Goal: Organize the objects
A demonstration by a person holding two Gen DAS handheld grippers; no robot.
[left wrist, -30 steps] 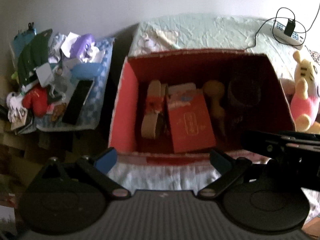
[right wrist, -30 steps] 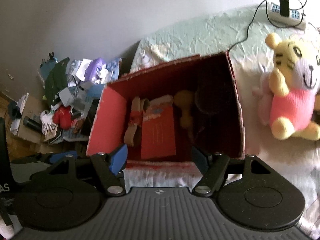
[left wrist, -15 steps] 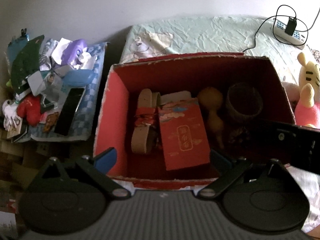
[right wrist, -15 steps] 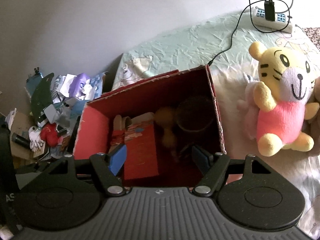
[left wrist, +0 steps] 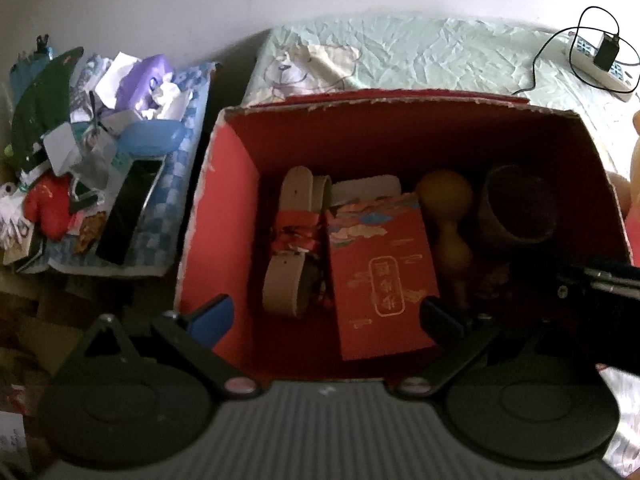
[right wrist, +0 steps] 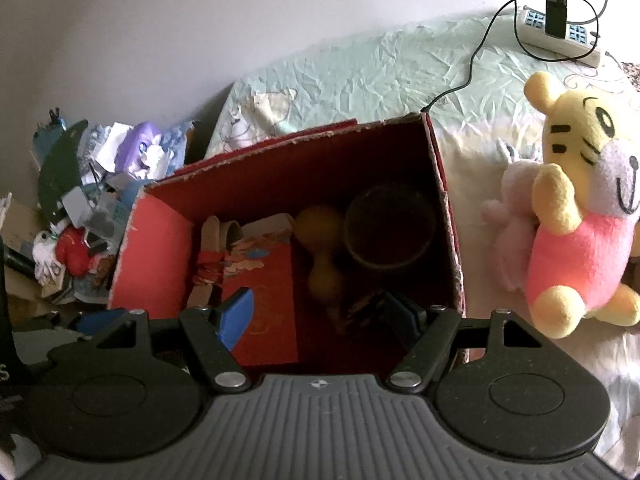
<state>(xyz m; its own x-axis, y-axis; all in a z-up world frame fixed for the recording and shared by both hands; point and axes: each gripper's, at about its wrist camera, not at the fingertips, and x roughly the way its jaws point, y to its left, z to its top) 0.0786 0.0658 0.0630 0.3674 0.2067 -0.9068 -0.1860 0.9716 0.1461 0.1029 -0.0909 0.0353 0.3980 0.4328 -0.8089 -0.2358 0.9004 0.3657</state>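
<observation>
Box: an open red cardboard box point(left wrist: 224, 216) sits on a bed with a pale green crinkled sheet point(left wrist: 432, 56). It holds every item the grippers face.

Contents, left to right: a tan belt point(left wrist: 292, 240) folded and tied with a red ribbon; a flat red envelope point(left wrist: 380, 268) with gold characters; a yellow gourd point(left wrist: 448, 216); a dark round cup point(left wrist: 516, 204) tipped on its side, mouth toward the camera.

Long axes: belt, envelope and gourd all lie lengthwise, pointing from the near wall of the box toward the far wall, in line with the gripper fingers.

Left gripper point(left wrist: 326, 314): fingers spread wide, holding nothing, poised over the near edge of the box. The envelope and belt lie straight ahead between its fingers.

Right gripper point(right wrist: 318, 312): fingers also spread, empty, over the near edge further right. The gourd lies straight ahead of it, the cup just beyond and to the right.

Nearer hand: my judgement is that the left suits the belt or envelope, the right the gourd or cup.

Outside the box: a yellow and pink plush tiger point(right wrist: 576, 208) lies on the bed to the right. A power strip point(right wrist: 560, 36) with a black cable rests at the far corner. A pile of clutter point(left wrist: 88, 128) lies to the left, off the bed.
</observation>
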